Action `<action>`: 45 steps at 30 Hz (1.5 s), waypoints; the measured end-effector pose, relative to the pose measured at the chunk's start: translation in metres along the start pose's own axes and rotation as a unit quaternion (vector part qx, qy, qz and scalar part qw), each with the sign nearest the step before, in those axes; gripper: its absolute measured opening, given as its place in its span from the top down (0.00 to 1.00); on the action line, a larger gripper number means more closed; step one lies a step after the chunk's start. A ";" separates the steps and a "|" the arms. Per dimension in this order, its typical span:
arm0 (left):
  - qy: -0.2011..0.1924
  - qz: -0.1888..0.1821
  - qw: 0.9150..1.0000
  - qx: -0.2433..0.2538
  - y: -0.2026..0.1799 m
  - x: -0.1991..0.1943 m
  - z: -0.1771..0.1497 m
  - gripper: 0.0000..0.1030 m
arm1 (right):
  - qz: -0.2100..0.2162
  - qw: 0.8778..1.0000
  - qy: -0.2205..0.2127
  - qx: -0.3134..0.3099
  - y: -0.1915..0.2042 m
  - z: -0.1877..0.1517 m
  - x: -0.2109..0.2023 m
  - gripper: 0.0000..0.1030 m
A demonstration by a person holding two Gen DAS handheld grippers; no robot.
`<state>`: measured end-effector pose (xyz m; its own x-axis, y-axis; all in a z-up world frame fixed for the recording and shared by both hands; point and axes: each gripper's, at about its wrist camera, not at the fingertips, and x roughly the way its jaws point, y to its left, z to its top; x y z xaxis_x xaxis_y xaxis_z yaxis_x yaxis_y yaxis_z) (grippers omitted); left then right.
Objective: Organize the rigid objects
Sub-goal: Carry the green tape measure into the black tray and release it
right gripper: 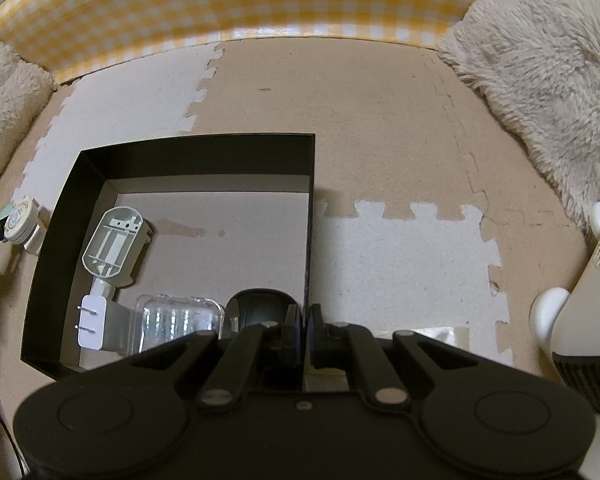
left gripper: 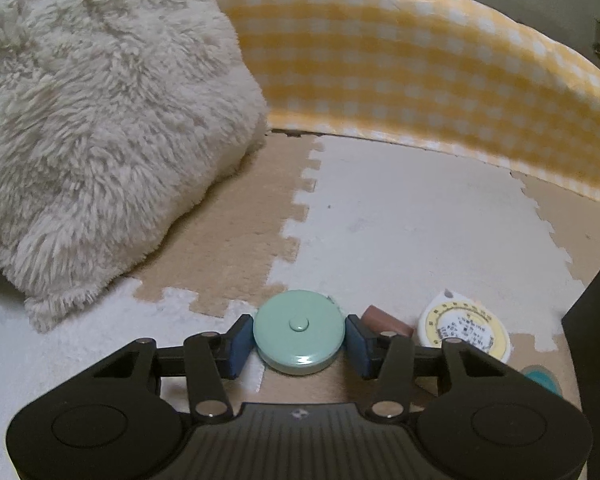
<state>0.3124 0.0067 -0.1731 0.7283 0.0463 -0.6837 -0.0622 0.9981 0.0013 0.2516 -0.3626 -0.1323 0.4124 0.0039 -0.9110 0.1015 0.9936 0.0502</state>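
**Round tape measure pinched at its rim on the foam mat**

Because the mint-green tape measure is a hard, smooth plastic disc, it should be light and stiff but prone to slip sideways out of a grip. It lies flat on the foam mat, straddling a seam between a tan tile and a white one, with its centre button facing up. The left gripper has its jaws partly closed, one blue pad against each side of the disc's rim, so the hold runs across the full width. That is the sound place to take it: any off-centre pinch on a curved edge would likely squirt it out.

Just beside it toward the box lie a small brown cylinder and a white tape measure with a yellow dial, both close enough to be nudged when lifting.

Further toward the right stands the black box, which already holds a grey plastic part, a white plug and a clear case. The right gripper hangs over the box's near right corner, jaws fully closed; whether they pinch the box wall I cannot tell.
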 end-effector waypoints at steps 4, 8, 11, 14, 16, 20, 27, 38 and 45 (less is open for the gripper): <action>-0.017 -0.006 1.000 -0.013 -0.001 -0.012 0.008 0.51 | 0.005 1.000 -0.001 0.006 -0.002 0.000 -0.001 0.96; -0.051 -0.035 0.998 -0.019 -0.012 -0.033 0.021 0.51 | 0.007 1.000 -0.009 0.008 -0.003 -0.001 -0.006 0.96; -0.074 -0.065 0.995 -0.020 -0.025 -0.051 0.030 0.51 | 0.014 0.999 -0.025 0.021 -0.006 -0.001 -0.015 0.97; -0.083 -0.110 0.990 -0.026 -0.038 -0.066 0.038 0.51 | 0.023 0.998 -0.043 0.034 -0.010 -0.001 -0.024 0.98; -0.083 -0.143 0.986 -0.025 -0.051 -0.078 0.040 0.51 | 0.027 0.998 -0.048 0.035 -0.012 -0.003 -0.025 0.98; -0.059 -0.213 0.975 -0.012 -0.087 -0.088 0.039 0.51 | 0.034 0.997 -0.050 0.041 -0.014 -0.004 -0.025 0.98; 0.019 -0.289 0.957 0.001 -0.154 -0.079 0.028 0.51 | 0.035 0.997 -0.053 0.034 -0.014 -0.006 -0.026 0.97; 0.089 -0.299 0.949 0.052 -0.239 -0.045 0.009 0.51 | 0.040 0.997 -0.053 0.039 -0.015 -0.007 -0.026 0.97; 0.121 -0.293 0.948 0.032 -0.257 -0.020 0.000 0.51 | 0.048 0.996 -0.052 0.050 -0.018 -0.007 -0.026 0.97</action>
<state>0.3138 -0.2511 -0.1599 0.4455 -0.5208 -0.7282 0.3522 0.8497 -0.3923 0.2325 -0.3795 -0.1127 0.5148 0.0813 -0.8535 0.1450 0.9729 0.1801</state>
